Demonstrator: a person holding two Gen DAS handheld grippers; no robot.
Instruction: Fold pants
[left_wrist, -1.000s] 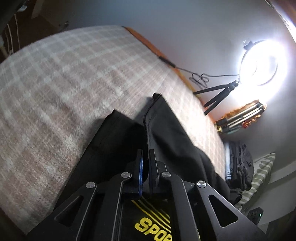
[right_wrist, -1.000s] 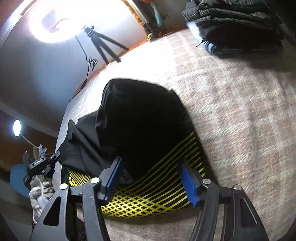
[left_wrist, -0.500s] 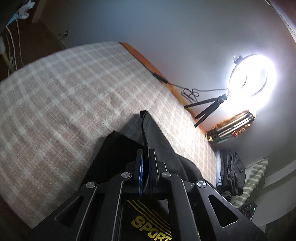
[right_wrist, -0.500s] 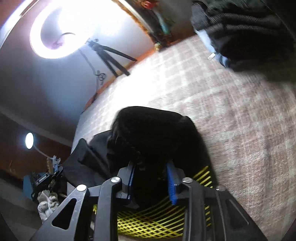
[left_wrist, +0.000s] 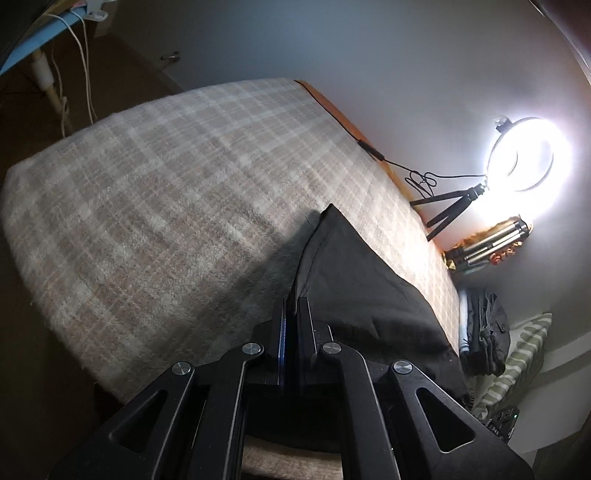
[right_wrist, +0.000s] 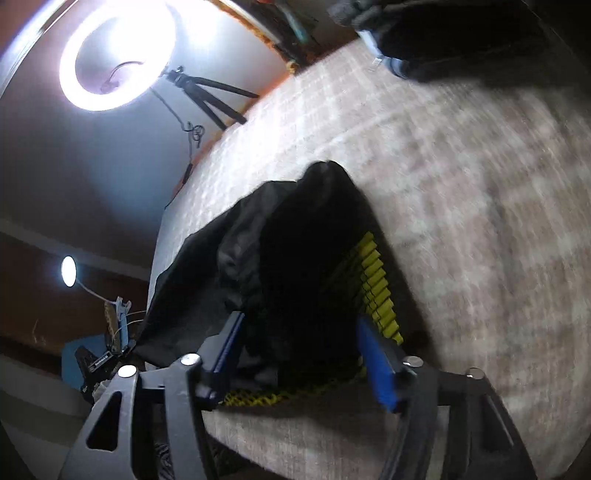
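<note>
The black pants (left_wrist: 362, 288) lie on the plaid bed cover (left_wrist: 166, 192), partly lifted. My left gripper (left_wrist: 294, 314) is shut on an edge of the black fabric and holds it above the bed. In the right wrist view the pants (right_wrist: 288, 258) are bunched in a heap, with a yellow striped print (right_wrist: 376, 291) along their right side. My right gripper (right_wrist: 299, 332) is open, its blue pads on either side of the heap's near edge, with fabric between them.
A lit ring light on a small tripod (left_wrist: 524, 162) stands by the wall with a cable trailing along the bed's edge. A stack of folded dark clothes (right_wrist: 461, 40) sits at the bed's far end. A striped pillow (left_wrist: 524, 354) lies beyond it.
My left gripper has lifted and pulled the pants edge back; the yellow print has left its view. My right gripper closed in half a second ago and now stands open again.
</note>
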